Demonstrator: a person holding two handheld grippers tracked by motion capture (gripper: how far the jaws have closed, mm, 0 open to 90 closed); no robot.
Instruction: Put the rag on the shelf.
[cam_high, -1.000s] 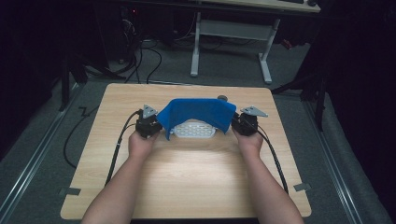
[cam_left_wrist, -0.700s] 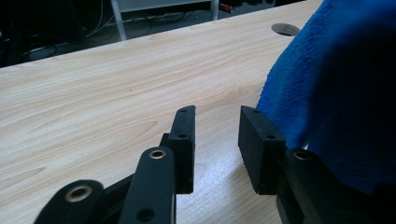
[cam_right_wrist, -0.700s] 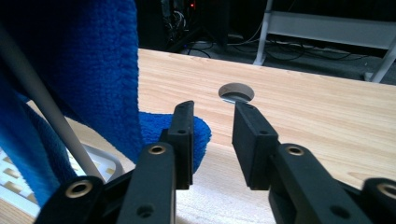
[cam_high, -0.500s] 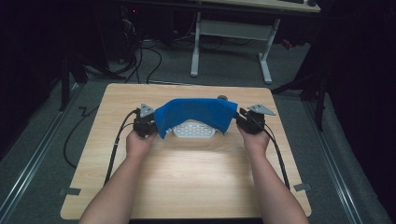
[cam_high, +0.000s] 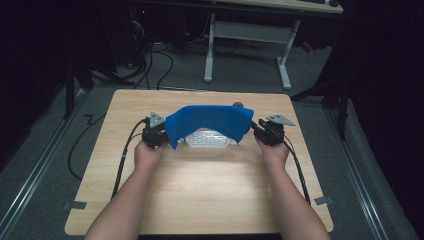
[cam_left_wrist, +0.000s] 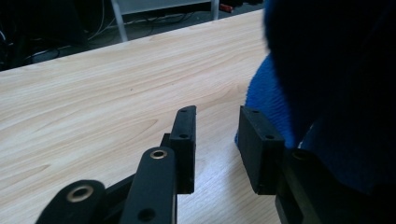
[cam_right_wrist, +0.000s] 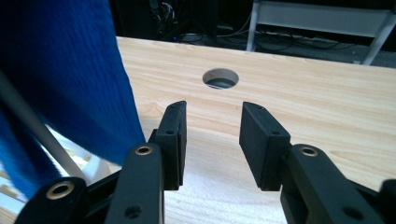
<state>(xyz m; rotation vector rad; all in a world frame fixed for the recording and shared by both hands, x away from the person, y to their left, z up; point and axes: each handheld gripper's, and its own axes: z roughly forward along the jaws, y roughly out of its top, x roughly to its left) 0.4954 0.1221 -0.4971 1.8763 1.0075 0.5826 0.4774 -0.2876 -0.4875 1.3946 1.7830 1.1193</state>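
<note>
A blue cloth (cam_high: 210, 120) lies draped over a white slatted rack (cam_high: 207, 141) on the wooden table (cam_high: 200, 190). My left gripper (cam_high: 161, 131) sits at the cloth's left end. In the left gripper view its jaws (cam_left_wrist: 217, 140) stand open after just opening, with bare wood between them and the cloth (cam_left_wrist: 327, 84) just outside the right jaw. My right gripper (cam_high: 257, 128) is at the cloth's right end. Its jaws (cam_right_wrist: 212, 140) have just been opening and hold nothing; the cloth (cam_right_wrist: 60, 70) hangs to their left over the rack (cam_right_wrist: 79, 161).
A round cable hole (cam_high: 238, 104) is cut in the table behind the cloth, seen ahead of the right jaws as the hole (cam_right_wrist: 220, 78). Black cables trail off the table's left and right sides. A white desk frame (cam_high: 245, 35) stands on the floor beyond.
Both grippers have let go of the cloth's ends and their jaws have spread. The right hand has drawn slightly outward. The cloth now hangs on the rack alone.
</note>
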